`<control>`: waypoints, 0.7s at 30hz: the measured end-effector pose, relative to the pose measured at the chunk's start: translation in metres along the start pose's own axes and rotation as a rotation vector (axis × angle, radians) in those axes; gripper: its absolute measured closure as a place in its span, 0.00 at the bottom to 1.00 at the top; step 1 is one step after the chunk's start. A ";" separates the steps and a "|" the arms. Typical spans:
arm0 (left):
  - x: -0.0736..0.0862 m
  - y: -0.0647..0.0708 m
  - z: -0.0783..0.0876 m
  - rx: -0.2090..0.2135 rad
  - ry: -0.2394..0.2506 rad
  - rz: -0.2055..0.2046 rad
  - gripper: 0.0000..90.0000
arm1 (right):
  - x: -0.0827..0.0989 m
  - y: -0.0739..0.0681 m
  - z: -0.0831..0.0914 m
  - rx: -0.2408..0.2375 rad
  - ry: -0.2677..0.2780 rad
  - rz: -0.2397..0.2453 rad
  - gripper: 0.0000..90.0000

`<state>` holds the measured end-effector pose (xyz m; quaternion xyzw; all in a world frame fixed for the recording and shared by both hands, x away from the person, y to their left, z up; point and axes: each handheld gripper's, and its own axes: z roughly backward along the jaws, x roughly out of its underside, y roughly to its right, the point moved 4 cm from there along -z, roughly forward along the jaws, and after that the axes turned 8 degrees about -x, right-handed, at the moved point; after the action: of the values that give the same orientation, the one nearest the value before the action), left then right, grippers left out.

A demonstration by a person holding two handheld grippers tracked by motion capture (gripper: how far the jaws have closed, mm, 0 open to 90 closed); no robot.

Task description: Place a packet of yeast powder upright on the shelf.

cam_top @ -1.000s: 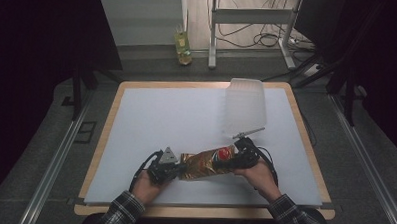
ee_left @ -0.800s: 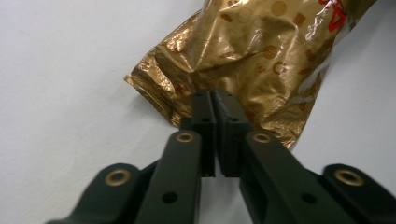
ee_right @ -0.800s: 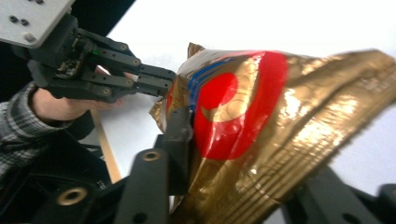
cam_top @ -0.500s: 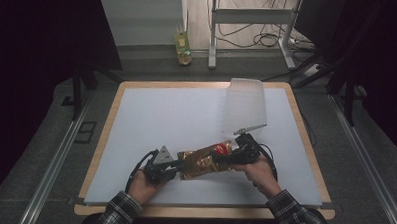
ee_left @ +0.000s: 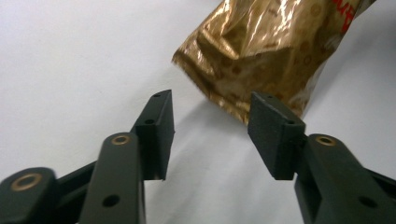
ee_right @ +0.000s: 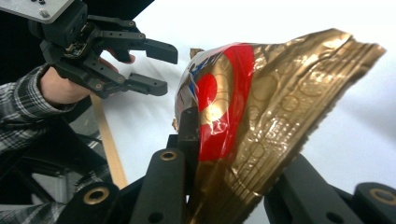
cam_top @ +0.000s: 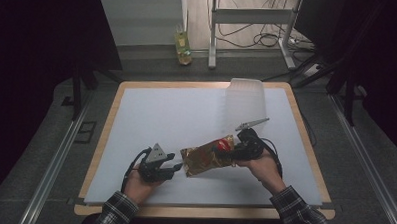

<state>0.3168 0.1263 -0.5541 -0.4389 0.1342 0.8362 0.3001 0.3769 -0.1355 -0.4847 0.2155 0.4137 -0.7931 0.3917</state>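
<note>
Left gripper [cam_top: 172, 167] letting go of the gold snack bag [cam_top: 205, 160]
Its jaws have just been opening, now empty beside the bag; the right gripper [cam_top: 224, 149] is clenching the bag's red end, its pads hidden.

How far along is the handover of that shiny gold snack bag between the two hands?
Done: the left tongs have just been opening and no longer touch the crinkled gold foil snack bag. In hand: the right tongs alone clamp its red-printed end, the far end near the white mat. Left: carrying it wherever it goes.
</note>
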 end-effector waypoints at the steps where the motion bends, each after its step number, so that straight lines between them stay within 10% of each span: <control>1: 0.000 0.000 0.000 -0.003 0.003 -0.003 0.48 | -0.001 0.000 0.002 0.007 -0.002 0.007 0.83; 21: -0.001 -0.010 0.006 -0.052 0.036 0.048 0.11 | -0.019 -0.006 0.024 0.074 -0.013 0.102 0.83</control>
<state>0.3198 0.1367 -0.5499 -0.4583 0.1284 0.8382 0.2661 0.3836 -0.1450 -0.4554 0.2454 0.3702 -0.7881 0.4263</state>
